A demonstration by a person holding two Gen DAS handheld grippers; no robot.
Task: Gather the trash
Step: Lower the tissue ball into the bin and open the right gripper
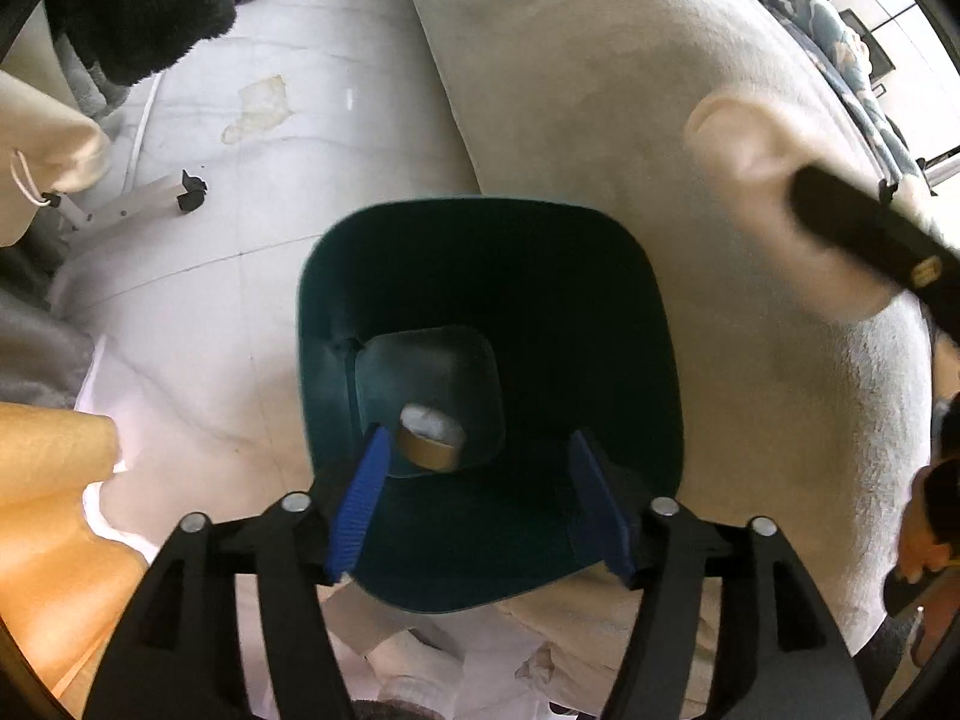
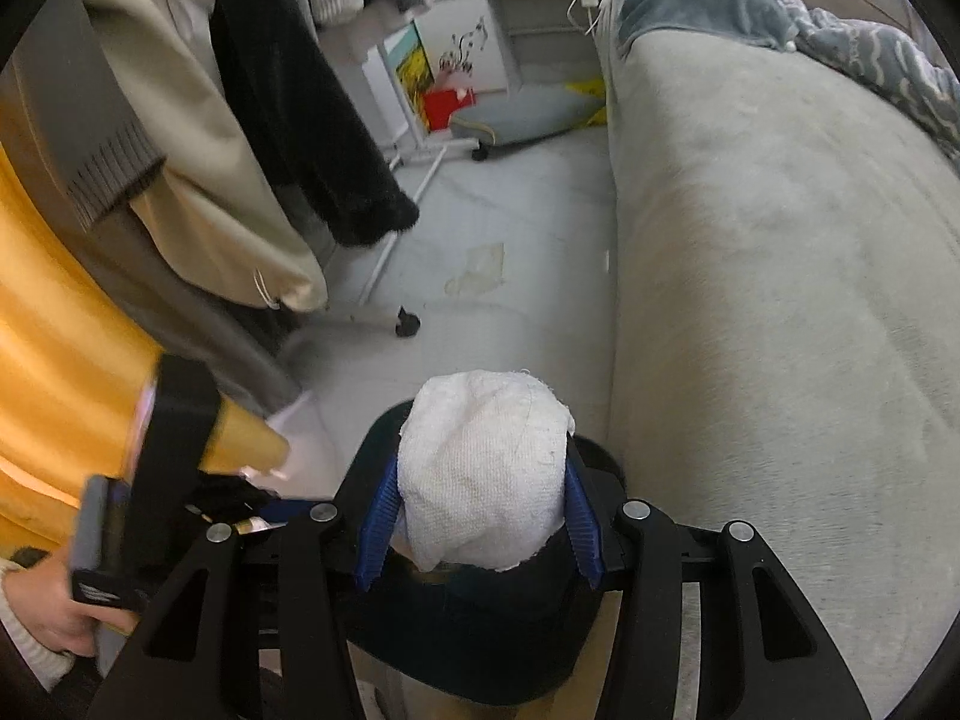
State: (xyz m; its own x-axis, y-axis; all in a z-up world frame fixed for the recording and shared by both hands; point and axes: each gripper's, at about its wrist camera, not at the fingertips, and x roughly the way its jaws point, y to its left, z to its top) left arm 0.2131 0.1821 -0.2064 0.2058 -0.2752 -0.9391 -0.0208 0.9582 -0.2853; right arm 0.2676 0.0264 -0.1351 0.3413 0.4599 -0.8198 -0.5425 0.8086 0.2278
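Left tool [image 1: 480, 498] hangs over the mouth of a dark teal bin [image 1: 600, 276], pointing steeply down into it, its blue pads standing apart with nothing pressed between them. At the bottom of the bin lies a brown cardboard ring [image 1: 429, 450] with something white in its hollow, just beside the left pad but apparently well below it; I judge that this piece has been let go into the bin, which would explain the spread jaws. To the right, the right tool [image 2: 480, 516] is clamped on a crumpled white cloth or paper wad [image 2: 486, 468], the pads pressing its sides, and it holds the wad above the near rim of the same bin [image 2: 480, 660], probably so it can be dropped in next. A hand [image 2: 48, 618] grips the handle of the left tool at the lower left of the right wrist view. The bin stands on a pale, stained floor [image 2: 480, 228], right against a grey sofa [image 2: 780, 300] that carries a patterned blanket [image 2: 888, 60]. Coats hang from a wheeled rack [image 2: 384, 264] on the left, and white shelving fills the far wall.
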